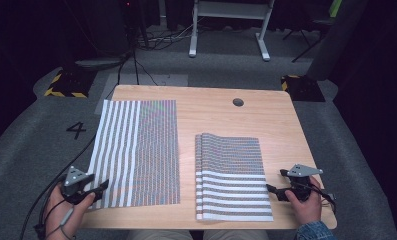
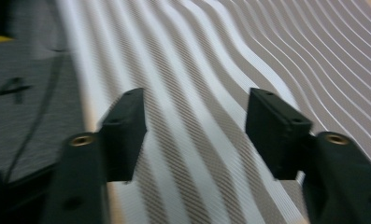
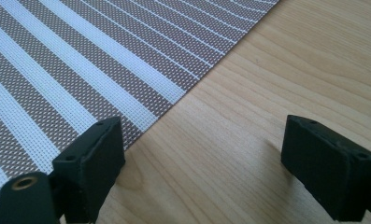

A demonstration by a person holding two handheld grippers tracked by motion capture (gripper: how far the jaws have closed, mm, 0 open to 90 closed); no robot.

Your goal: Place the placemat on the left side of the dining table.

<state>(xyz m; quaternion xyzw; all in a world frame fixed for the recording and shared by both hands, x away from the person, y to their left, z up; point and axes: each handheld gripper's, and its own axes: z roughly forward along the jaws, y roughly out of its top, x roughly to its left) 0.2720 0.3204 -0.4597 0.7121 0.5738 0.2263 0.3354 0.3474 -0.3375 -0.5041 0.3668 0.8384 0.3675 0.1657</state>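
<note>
Two striped mats on a light wooden table (image 1: pixel 281 125). On the left half, a single striped placemat (image 1: pixel 136 152) lying flat, stripes running away from the near edge, its left border reaching past the table's left side. On the right half, a stack of striped placemats (image 1: pixel 232 176), stripes running across, edges fanned slightly along the left side, well apart from the single mat with bare wood between.

At the near left corner of the single mat, the left gripper (image 1: pixel 98 189) held in a hand (image 1: pixel 61 210), jaws spread wide, nothing pinched between them; seen in the left gripper view (image 2: pixel 197 130) hovering over the mat's white and brown stripes, pads clear of the weave. At the right, just beside the stack's right edge, the right gripper (image 1: pixel 273 190) held in the other hand (image 1: pixel 303 200), resting low over bare wood, jaws likewise spread wide and empty; in the right gripper view (image 3: pixel 202 154) the stack's edge running just past one jaw, the other jaw over plain tabletop.

Around: a round cable hole (image 1: pixel 238 102) near the table's far edge, beyond both mats. A cable (image 1: pixel 41 200) trailing from the left gripper over the grey carpet, beside a painted number 4 (image 1: pixel 76 130). Yellow-and-black striped bases (image 1: pixel 66 85) at the far left and far right of the table, white desk legs (image 1: pixel 228 30) farther back. Nothing lying between either gripper and its nearest mat.
</note>
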